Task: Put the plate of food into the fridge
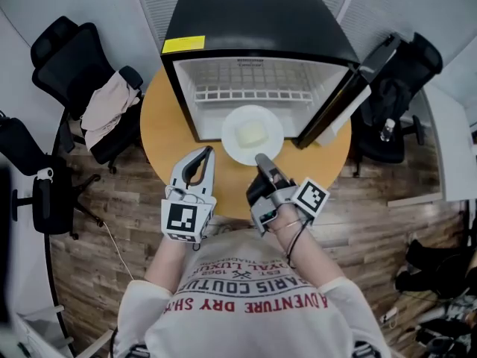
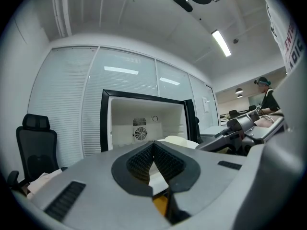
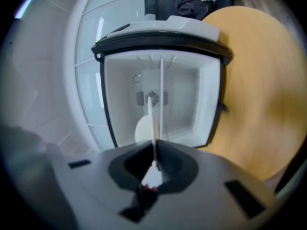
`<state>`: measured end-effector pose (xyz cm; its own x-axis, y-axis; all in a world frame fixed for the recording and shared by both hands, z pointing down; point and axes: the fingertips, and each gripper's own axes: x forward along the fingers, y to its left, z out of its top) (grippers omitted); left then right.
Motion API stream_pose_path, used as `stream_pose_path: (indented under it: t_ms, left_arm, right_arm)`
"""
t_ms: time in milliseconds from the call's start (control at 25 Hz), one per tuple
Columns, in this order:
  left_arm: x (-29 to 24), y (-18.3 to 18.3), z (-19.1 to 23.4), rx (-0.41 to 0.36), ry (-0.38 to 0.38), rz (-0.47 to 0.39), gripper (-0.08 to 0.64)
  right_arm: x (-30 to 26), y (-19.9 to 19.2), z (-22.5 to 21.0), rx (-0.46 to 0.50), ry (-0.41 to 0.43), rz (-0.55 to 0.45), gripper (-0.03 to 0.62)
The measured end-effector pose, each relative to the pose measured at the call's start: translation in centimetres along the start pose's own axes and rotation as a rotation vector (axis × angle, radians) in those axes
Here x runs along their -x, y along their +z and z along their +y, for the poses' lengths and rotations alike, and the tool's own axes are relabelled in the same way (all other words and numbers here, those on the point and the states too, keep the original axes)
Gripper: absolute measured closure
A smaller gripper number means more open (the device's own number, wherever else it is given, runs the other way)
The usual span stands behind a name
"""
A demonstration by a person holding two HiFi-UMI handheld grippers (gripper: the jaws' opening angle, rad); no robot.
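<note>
A white plate (image 1: 240, 118) with a pale yellow block of food (image 1: 252, 133) sits at the mouth of the open black mini fridge (image 1: 253, 21), at the front of its white interior. My right gripper (image 1: 261, 157) is shut on the plate's near rim. In the right gripper view the plate (image 3: 152, 121) shows edge-on, running from between the jaws (image 3: 156, 146) into the fridge (image 3: 163, 37). My left gripper (image 1: 207, 152) hangs shut and empty just left of the plate. In the left gripper view its pads (image 2: 165, 159) meet, with the plate (image 2: 180, 140) and fridge (image 2: 144, 121) beyond.
The fridge stands on a round wooden table (image 1: 160, 125), its door (image 1: 343, 99) swung open to the right. A wire shelf (image 1: 250, 94) spans the upper interior. Black office chairs stand at the left (image 1: 74, 58), one draped with clothes, and at the right (image 1: 395, 88).
</note>
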<state>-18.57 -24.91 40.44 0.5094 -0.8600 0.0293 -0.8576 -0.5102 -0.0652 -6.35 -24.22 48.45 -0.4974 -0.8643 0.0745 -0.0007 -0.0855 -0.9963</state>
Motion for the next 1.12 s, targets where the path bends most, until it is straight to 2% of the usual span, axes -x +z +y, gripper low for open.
stream_pose_path:
  t_ms: [480,1120]
  left_arm:
    - [-4.5,-0.3,0.6,0.029,0.018,0.012,0.527]
    - [-9.0,-1.4,3.3,0.029,0.03,0.041,0.527]
  right_arm:
    - [-3.2,4.2,0.7,-0.001,-0.023,-0.02,0.554]
    - [-8.9,6.8,0.6,-0.023,-0.051,-0.011,0.554]
